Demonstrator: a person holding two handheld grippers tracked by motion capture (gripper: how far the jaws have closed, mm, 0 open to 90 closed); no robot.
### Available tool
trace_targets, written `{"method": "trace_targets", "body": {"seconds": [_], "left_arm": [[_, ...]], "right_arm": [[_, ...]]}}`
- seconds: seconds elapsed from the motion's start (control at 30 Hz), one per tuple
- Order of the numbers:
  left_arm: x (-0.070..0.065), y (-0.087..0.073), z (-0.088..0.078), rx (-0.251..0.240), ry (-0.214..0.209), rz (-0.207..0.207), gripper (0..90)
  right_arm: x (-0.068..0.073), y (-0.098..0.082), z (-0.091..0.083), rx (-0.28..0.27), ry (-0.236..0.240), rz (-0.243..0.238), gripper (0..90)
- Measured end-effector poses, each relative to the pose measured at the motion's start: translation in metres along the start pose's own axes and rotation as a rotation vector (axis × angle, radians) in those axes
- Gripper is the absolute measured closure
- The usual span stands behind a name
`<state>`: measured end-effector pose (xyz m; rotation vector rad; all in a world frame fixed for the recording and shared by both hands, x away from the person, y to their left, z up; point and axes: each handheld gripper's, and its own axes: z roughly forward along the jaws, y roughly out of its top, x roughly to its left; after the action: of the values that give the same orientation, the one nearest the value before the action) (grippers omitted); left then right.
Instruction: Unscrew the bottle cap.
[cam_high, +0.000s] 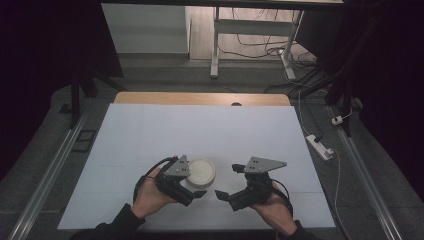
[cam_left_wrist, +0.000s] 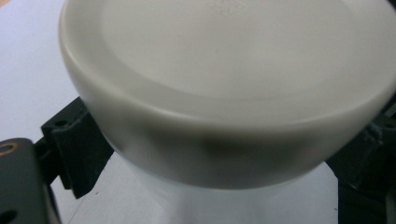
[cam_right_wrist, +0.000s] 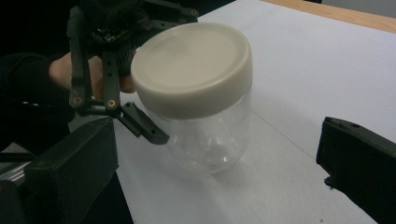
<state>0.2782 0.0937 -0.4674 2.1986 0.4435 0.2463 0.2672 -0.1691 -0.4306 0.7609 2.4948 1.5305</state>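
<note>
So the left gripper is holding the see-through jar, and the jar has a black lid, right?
Not quite. The left gripper is at the clear jar, its jaws on either side, but the lid is cream-white, not black. The right gripper view shows it best.

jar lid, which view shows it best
The right gripper view: the cream lid shows whole, seated on the clear jar, with the left gripper beside the glass. The left gripper view crops the lid's edges. The high view shows a small pale disc.
</note>
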Motion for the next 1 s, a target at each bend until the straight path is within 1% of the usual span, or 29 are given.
{"method": "trace_targets", "body": {"seconds": [0.07, 0.2, 0.23, 0.37, 0.4, 0.53, 0.63, 0.73, 0.8, 0.83, 1.0], "left_arm": [[0.0, 0.0, 0.0, 0.0, -0.001, 0.002, 7.8], [0.001, 0.0, 0.0, -0.002, -0.002, -0.001, 7.8], [0.001, 0.0, 0.0, 0.002, -0.003, 0.004, 7.8], [0.001, 0.0, 0.0, -0.003, -0.003, 0.0, 7.8], [0.001, 0.0, 0.0, 0.002, -0.003, 0.005, 7.8], [0.002, 0.0, 0.0, 0.003, -0.003, 0.002, 7.8], [0.001, 0.0, 0.001, 0.002, -0.002, -0.003, 7.8], [0.001, 0.0, 0.002, 0.007, -0.004, 0.003, 7.8], [0.001, 0.0, 0.002, 0.006, -0.006, 0.004, 7.8], [0.001, 0.001, 0.002, 0.005, -0.007, 0.002, 7.8], [0.001, 0.001, 0.003, 0.003, -0.017, 0.0, 7.8]], "right_arm": [[0.0, 0.002, 0.001, -0.003, -0.011, 0.001, 0.0], [-0.001, 0.005, 0.003, 0.003, -0.008, 0.0, 0.0], [-0.002, 0.007, 0.004, 0.008, -0.008, -0.008, 0.0], [-0.002, 0.009, 0.007, 0.015, -0.006, -0.016, 0.0], [-0.002, 0.01, 0.008, 0.017, -0.004, -0.024, 0.0], [-0.001, 0.014, 0.01, 0.018, 0.002, -0.038, 0.0], [0.001, 0.018, 0.012, 0.019, 0.002, -0.05, 0.0], [0.004, 0.023, 0.016, 0.027, 0.008, -0.07, 0.0], [0.005, 0.023, 0.018, 0.031, 0.009, -0.074, 0.0], [0.007, 0.025, 0.02, 0.039, 0.009, -0.086, 0.0], [0.009, 0.028, 0.026, 0.042, 0.02, -0.094, 0.0]]}}
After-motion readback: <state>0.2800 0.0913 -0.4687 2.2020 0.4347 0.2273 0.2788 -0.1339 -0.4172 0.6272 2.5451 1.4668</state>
